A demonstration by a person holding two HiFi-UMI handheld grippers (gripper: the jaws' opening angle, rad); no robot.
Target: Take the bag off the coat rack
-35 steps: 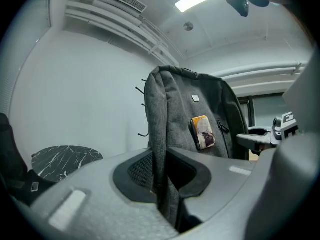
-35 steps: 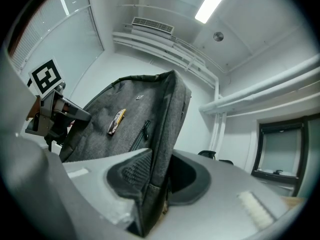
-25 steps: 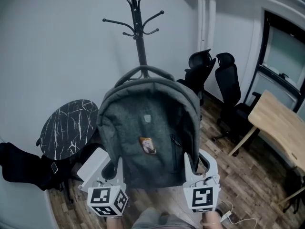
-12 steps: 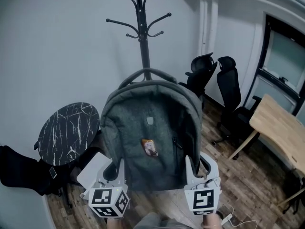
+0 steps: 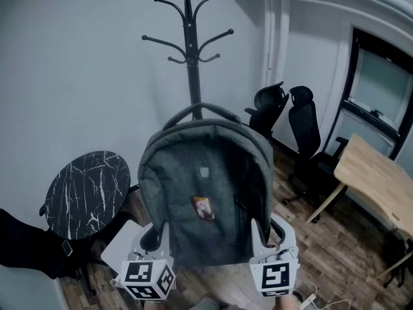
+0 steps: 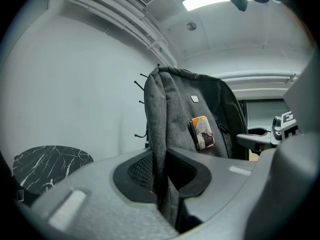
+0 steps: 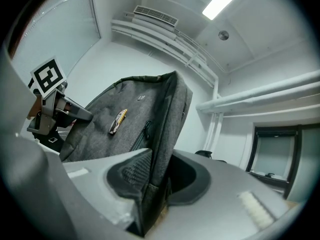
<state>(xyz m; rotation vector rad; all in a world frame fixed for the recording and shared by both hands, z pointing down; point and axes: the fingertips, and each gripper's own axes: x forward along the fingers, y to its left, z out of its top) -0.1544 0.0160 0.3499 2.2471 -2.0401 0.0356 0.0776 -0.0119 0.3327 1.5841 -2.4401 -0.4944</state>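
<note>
Holding bag (image 5: 206,192) before rack (image 5: 188,50), seemingly off hooks (image 5: 218,37): your left tongs (image 5: 155,234) clenched on its left edge, right tongs (image 5: 266,231) on right edge. Soft fabric, likely sags; grip side seams.

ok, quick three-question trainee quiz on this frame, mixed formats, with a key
1. True or false: the left gripper and the right gripper each have their jaws shut on a side edge of the grey backpack.
2. In the head view, what stands left of the backpack? A) a round marble-patterned table B) a sofa C) a fridge
3. Does the backpack hang from any hook of the coat rack?
Key: 1 true. 2 A. 3 No; all the hooks are bare and the two grippers hold the backpack.
</note>
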